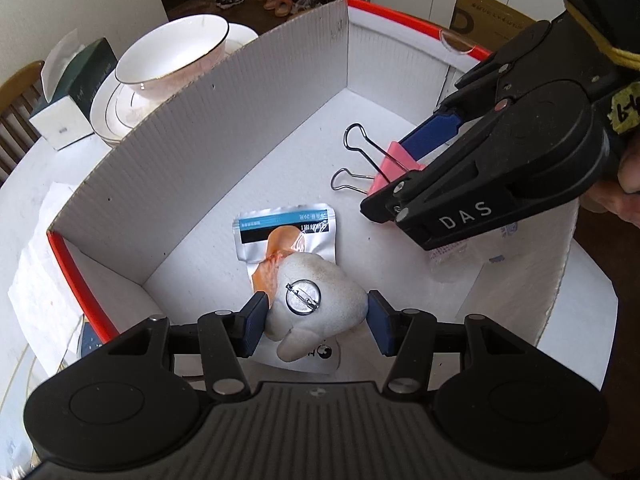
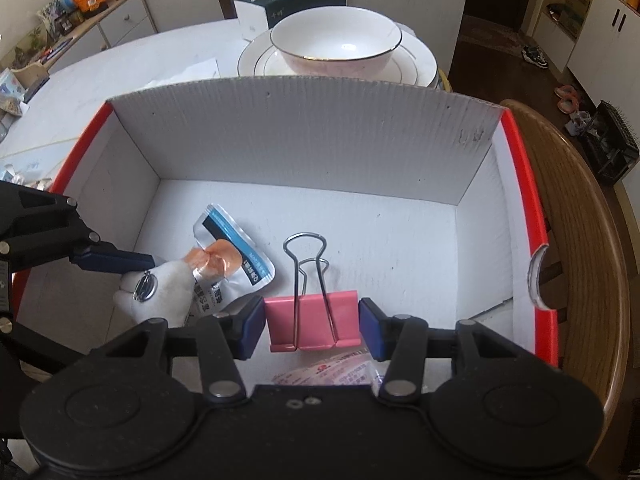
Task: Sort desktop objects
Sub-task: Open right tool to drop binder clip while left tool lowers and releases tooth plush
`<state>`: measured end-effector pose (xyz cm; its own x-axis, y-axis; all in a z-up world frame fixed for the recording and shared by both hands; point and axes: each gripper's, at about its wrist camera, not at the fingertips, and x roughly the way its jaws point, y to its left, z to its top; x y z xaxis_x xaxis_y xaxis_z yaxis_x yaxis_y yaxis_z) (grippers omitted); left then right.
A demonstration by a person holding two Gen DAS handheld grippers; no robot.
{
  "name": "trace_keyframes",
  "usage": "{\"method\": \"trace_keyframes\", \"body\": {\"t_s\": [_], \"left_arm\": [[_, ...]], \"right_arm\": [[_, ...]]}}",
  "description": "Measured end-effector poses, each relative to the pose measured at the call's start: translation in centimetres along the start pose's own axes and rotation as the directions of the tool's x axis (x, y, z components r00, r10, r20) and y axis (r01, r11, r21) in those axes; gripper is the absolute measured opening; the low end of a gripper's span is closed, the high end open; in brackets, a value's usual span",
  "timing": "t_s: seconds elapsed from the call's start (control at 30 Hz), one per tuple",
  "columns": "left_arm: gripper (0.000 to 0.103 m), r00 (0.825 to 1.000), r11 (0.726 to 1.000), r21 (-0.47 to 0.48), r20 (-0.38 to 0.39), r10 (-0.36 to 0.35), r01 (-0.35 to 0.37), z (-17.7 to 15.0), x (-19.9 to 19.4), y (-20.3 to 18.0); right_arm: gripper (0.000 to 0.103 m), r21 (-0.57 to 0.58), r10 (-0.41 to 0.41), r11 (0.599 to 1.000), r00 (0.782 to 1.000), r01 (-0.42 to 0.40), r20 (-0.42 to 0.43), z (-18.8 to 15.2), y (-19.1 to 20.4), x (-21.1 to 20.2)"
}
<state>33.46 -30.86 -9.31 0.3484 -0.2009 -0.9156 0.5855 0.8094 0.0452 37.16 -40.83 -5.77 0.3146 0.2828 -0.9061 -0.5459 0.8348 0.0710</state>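
Observation:
A white cardboard box with a red rim (image 1: 256, 128) (image 2: 304, 136) stands on the table. My left gripper (image 1: 316, 320) is shut on a white plush brooch with a round metal pin back (image 1: 316, 300) (image 2: 160, 292), held low inside the box over a silver-blue snack packet (image 1: 288, 232) (image 2: 228, 256). My right gripper (image 2: 312, 326) is shut on a pink binder clip (image 2: 312, 320) (image 1: 394, 168), its wire handles pointing forward, just above the box floor. A clear plastic packet with red print (image 2: 336, 372) lies under it.
A white bowl (image 1: 172, 56) (image 2: 336, 44) sits on stacked plates beside the box. A green tissue box (image 1: 76, 92) (image 2: 288, 0) stands behind them. A wooden chair (image 2: 580, 240) is right of the box. The table is white.

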Motion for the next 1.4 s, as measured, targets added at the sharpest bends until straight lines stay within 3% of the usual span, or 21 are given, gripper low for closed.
{"method": "trace_keyframes", "body": {"t_s": [0.43,0.57,1.17,1.23,1.3,1.4], "left_arm": [[0.054,0.999,1.000,0.010,-0.032,0.004,-0.004,0.0,0.4,-0.2],[0.056,1.000,1.000,0.013,-0.024,0.005,-0.004,0.0,0.2,-0.4],[0.057,0.998,0.999,-0.050,0.058,-0.005,0.008,-0.4,-2.4,-0.5],[0.059,0.998,0.998,-0.059,0.068,-0.012,0.016,-0.4,-2.7,-0.6],[0.070,0.996,0.998,-0.059,0.082,-0.021,0.026,-0.6,-3.2,-0.7],[0.072,0.995,0.998,-0.053,0.100,-0.029,0.034,-0.9,-3.7,-1.1]], "right_arm": [[0.052,-0.021,-0.011,1.000,0.999,0.010,-0.048,0.1,0.4,0.8],[0.061,-0.021,-0.004,1.000,0.999,0.003,-0.039,0.1,0.3,0.4],[0.063,0.031,0.051,0.998,0.996,-0.054,0.075,-0.6,-1.2,-2.8],[0.063,0.032,0.056,0.998,0.995,-0.059,0.084,-0.7,-1.3,-3.1],[0.064,0.034,0.058,0.998,0.994,-0.062,0.094,-0.9,-1.2,-3.4],[0.064,0.039,0.066,0.997,0.992,-0.071,0.105,-1.2,-1.1,-3.6]]}}
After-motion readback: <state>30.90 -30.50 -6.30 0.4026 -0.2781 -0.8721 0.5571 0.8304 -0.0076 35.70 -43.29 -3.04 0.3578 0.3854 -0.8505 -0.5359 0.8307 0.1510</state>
